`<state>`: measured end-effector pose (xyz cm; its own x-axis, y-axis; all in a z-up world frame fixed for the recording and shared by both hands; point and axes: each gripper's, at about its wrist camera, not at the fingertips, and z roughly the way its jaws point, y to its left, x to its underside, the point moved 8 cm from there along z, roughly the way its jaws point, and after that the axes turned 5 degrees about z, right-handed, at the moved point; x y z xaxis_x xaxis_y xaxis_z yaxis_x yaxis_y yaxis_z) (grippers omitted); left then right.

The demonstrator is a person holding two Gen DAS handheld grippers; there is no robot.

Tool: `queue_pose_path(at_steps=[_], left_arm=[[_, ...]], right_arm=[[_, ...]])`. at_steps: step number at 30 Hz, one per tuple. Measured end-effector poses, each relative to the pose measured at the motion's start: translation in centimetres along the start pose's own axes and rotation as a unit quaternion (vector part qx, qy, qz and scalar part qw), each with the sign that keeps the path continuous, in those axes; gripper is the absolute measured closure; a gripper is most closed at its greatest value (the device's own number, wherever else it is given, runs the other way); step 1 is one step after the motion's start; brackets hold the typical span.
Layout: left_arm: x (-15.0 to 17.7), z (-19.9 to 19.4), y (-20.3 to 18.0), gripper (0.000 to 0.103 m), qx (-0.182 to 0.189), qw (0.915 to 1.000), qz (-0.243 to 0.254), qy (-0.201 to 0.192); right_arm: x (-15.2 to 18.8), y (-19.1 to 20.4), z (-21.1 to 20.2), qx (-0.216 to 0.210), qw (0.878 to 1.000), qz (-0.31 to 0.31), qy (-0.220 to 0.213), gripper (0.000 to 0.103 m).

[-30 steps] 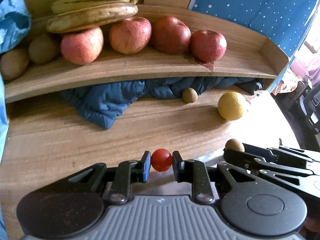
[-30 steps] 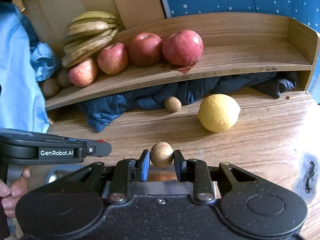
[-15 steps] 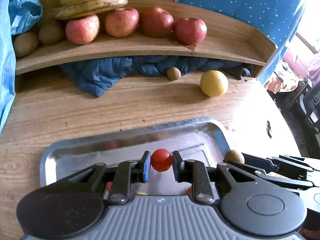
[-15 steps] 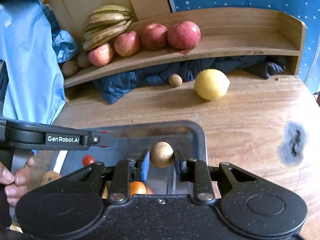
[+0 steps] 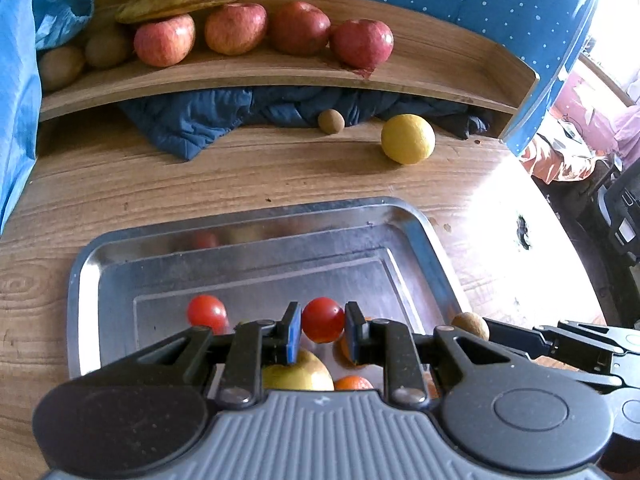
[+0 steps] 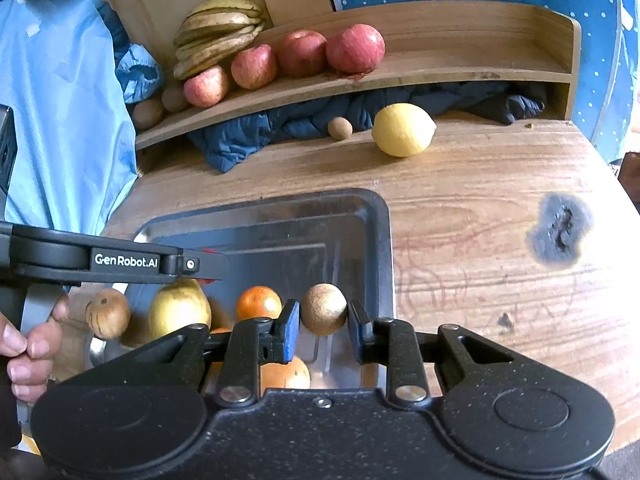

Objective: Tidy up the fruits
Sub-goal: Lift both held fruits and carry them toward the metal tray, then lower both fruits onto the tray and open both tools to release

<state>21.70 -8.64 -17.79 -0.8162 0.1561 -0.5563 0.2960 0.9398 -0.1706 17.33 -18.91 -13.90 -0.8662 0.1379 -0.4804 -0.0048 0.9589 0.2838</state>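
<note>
Drop-off step: left gripper (image 5: 322,334) fingers clamp a tomato (image 5: 322,319), right gripper (image 6: 323,330) fingers clamp a brown fruit (image 6: 323,309), both over the tray (image 5: 248,240); next, lower and release.

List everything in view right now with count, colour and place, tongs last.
bananas: one bunch, yellow-brown, shelf
apples: four, red, in a row on the shelf
brown fruits: two, shelf's left end
blue cloth: one, under the shelf
small brown ball: one, table, beside the cloth
lemon: one, yellow, table
tray: one, metal, table
loose tomato: one, red, in tray
oranges: at least two, in tray
yellow-green fruit: one, in tray
left tongs: shut on a red tomato
right tongs: shut on a brown ball
</note>
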Motion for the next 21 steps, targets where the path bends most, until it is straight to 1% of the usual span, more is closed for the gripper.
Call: queue_pose_path(at_steps=[7, 13, 21], left_arm=[[0.3, -0.3, -0.2, 0.078, -0.001, 1.0000, 0.001, -0.003], [0.3, -0.3, -0.3, 0.078, -0.004, 1.0000, 0.008, -0.002], [0.1, 0.2, -0.5, 0.078, -0.007, 0.9998, 0.019, 0.004]], right_arm=[[1.0, 0.1, -0.3, 0.000, 1.000, -0.001, 0.006, 0.075], [1.1, -0.1, -0.6, 0.004, 1.000, 0.004, 0.006, 0.075], [1.4, -0.5, -0.2, 0.008, 1.000, 0.016, 0.015, 0.075]])
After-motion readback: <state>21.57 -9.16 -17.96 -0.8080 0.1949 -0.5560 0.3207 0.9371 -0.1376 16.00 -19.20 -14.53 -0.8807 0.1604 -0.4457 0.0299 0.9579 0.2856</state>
